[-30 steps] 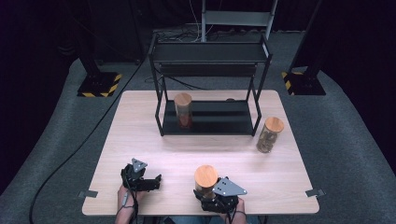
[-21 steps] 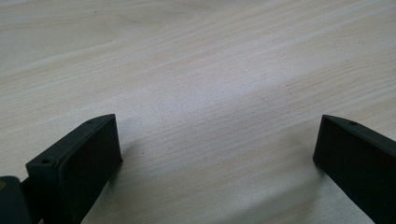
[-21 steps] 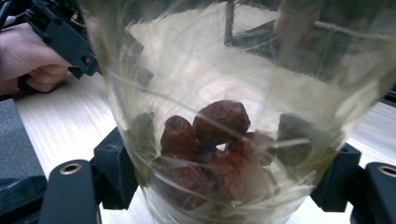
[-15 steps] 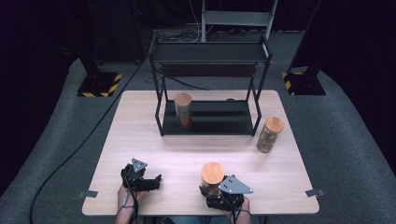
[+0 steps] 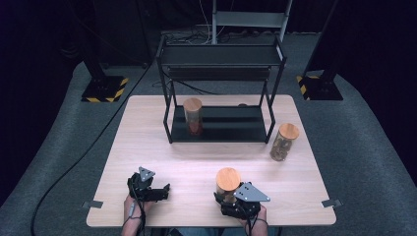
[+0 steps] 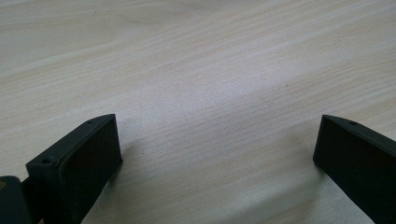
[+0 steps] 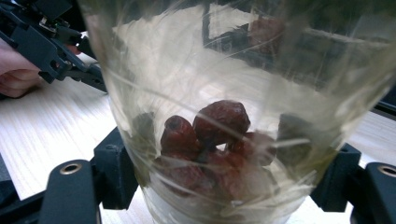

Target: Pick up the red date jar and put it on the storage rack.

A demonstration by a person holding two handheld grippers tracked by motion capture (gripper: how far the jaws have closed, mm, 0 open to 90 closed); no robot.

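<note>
The right claw pinched a glass jar of dried red dates near the counter's front edge. The left claw rested spread and empty. Smooth glass could slip if tilted during lifting.

Left gripper: low at the near left, fingers spread wide, nothing between them.
Right gripper: at the near right, fingers clamped on both sides of a jar.
Hands: both enter from the bottom edge.

Wood surface ctr frame: black rack at top-mid w/ jar on its shelf; 2nd jar right, beside rack; 3rd jar bottom-mid.
</note>
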